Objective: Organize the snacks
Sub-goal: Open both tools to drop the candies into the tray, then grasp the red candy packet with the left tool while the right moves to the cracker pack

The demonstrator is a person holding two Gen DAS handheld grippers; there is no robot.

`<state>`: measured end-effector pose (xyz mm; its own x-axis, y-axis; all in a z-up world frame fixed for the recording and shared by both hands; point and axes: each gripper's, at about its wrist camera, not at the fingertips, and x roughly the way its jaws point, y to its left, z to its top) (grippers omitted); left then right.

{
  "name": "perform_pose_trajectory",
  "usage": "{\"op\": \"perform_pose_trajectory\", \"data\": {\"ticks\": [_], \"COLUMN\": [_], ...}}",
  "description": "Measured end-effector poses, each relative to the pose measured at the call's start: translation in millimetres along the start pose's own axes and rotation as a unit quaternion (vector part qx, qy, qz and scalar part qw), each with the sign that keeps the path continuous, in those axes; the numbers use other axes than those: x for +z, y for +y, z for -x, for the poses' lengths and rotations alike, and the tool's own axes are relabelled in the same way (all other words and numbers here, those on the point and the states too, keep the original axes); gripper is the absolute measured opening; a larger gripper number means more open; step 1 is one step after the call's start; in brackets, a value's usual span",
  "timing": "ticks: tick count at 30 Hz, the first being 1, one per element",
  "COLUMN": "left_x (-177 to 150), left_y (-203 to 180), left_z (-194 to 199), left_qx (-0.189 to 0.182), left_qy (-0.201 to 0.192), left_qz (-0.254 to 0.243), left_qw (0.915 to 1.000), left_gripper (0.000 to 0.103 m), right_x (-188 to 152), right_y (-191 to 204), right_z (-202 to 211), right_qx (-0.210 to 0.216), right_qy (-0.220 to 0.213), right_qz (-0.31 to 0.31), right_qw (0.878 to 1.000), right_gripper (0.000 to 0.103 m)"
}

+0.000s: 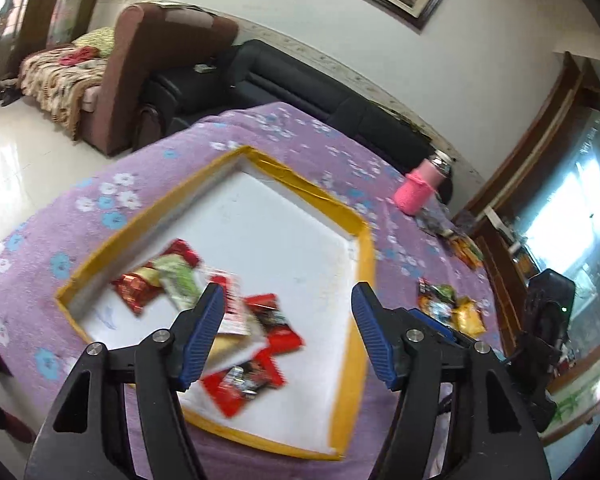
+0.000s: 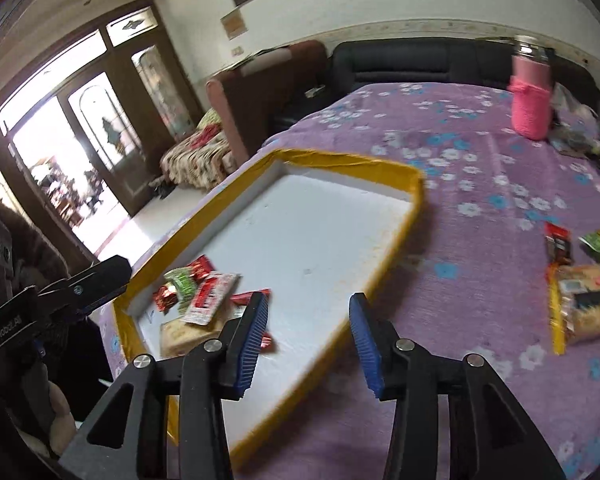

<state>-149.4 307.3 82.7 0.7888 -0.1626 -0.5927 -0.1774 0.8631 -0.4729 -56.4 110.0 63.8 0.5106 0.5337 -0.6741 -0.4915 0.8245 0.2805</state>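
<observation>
A table (image 1: 100, 208) with a purple cloth covered in white and blue flowers fills most of the room's middle. On it sits a big flat tray (image 1: 364, 264) with a yellow rim and a white floor.

The left hand-held gripper (image 1: 288, 332) hangs over the near part of the tray. Its two blue pads are spread apart and nothing is between them. Right under it, inside the tray, lies a pile of snacks (image 1: 240, 320): red packets, a green one, a red and white one and a tan one. They touch and partly cover each other. They look a bit blurry.

The right hand-held gripper (image 2: 308, 344) hangs over the near edge of the tray. Its blue pads are apart too, not so wide as the left one's, and they hold nothing. From its side the same pile (image 2: 204, 300) sits in the tray's near left corner.

More snacks are still out on the cloth, to the right of the tray and apart from it. There is a big yellow bag (image 2: 584, 308), with a small dark red packet (image 2: 558, 246) and a green packet (image 2: 598, 244) just behind it.

A bottle in a pink knitted cover (image 2: 530, 96) stands upright at the far side of the table.
</observation>
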Motion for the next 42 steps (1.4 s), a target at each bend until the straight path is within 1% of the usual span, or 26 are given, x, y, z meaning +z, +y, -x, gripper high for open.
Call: {"op": "perform_pose_trajectory", "data": {"ticks": [1,4,8,10,12,13,15,19,23,26,29,30,31,32,33,36,40,42], "left_x": [-2.8,-15.1,-31.1,-37.1,-40.3,-40.8,-41.6,-44.0,-42.7,-41.6,-39.6,-39.1,-38.4,-37.3,-36.4,-35.8,-34.4,-32.5], "left_y": [-7.4,-33.3,-62.7,-73.1,-79.5,-81.5,-84.4,-84.0,-82.4,-78.5,-74.7,-72.0,-69.0,-66.1,-63.7,-57.1,-47.6,-41.6], "left_z": [-1.7,-16.3,-35.5,-39.8,-40.2,-39.1,-36.8,-32.0,-29.5,-22.3,-20.4,-20.3,-21.3,-23.2,-25.1,-28.0,-28.9,-28.6], "left_qx": [-0.007,-0.035,-0.053,-0.06,-0.062,-0.063,-0.062,-0.059,-0.054,-0.052,-0.049,-0.047,-0.048,-0.05,-0.052,-0.058,-0.062,-0.064], "left_qy": [0.007,0.046,0.088,0.099,0.105,0.104,0.102,0.1,0.098,0.09,0.085,0.084,0.084,0.085,0.086,0.088,0.089,0.088], "left_qz": [-0.003,-0.03,-0.06,-0.073,-0.08,-0.081,-0.083,-0.084,-0.088,-0.092,-0.094,-0.094,-0.091,-0.086,-0.082,-0.074,-0.064,-0.058], "left_qw": [0.9999,0.9979,0.9929,0.9906,0.9894,0.9893,0.9894,0.9897,0.9899,0.9904,0.9907,0.9909,0.9912,0.9914,0.9915,0.9917,0.992,0.9924], "left_gripper": [0.065,0.065,0.065,0.065,0.065,0.065,0.065,0.065,0.065,0.065,0.065,0.065,0.065,0.065,0.065,0.065,0.065,0.065], "right_x": [-1.9,-7.9,-16.8,-20.4,-20.6,-18.9,-13.5,6.1,30.5,49.3,53.8,53.0,52.9,52.2,50.6,44.1,31.1,20.6], "right_y": [-10.9,-51.3,-118.2,-150.8,-171.1,-180.7,-190.2,-191.7,-194.2,-197.1,-197.1,-194.0,-187.4,-181.7,-176.4,-161.3,-134.1,-120.1], "right_z": [7.2,32.5,65.2,77.5,84.5,86.0,84.1,56.9,16.6,-17.7,-48.4,-55.7,-57.8,-61.8,-63.7,-64.8,-59.2,-54.3], "right_qx": [-0.007,-0.043,-0.11,-0.141,-0.163,-0.169,-0.164,-0.147,-0.148,-0.168,-0.161,-0.164,-0.184,-0.197,-0.201,-0.191,-0.16,-0.135], "right_qy": [-0.005,-0.022,-0.036,-0.039,-0.04,-0.04,-0.04,-0.028,0.001,0.034,0.076,0.085,0.08,0.085,0.086,0.093,0.105,0.119], "right_qz": [-0.009,-0.038,-0.084,-0.109,-0.122,-0.129,-0.137,-0.129,-0.127,-0.123,-0.13,-0.127,-0.109,-0.094,-0.086,-0.078,-0.067,-0.067], "right_qw": [1.0,0.998,0.99,0.983,0.978,0.976,0.976,0.98,0.981,0.978,0.975,0.975,0.973,0.972,0.972,0.974,0.979,0.981], "right_gripper": [0.044,0.044,0.044,0.045,0.047,0.047,0.047,0.047,0.047,0.047,0.047,0.046,0.041,0.028,0.028,0.027,0.027,0.027]}}
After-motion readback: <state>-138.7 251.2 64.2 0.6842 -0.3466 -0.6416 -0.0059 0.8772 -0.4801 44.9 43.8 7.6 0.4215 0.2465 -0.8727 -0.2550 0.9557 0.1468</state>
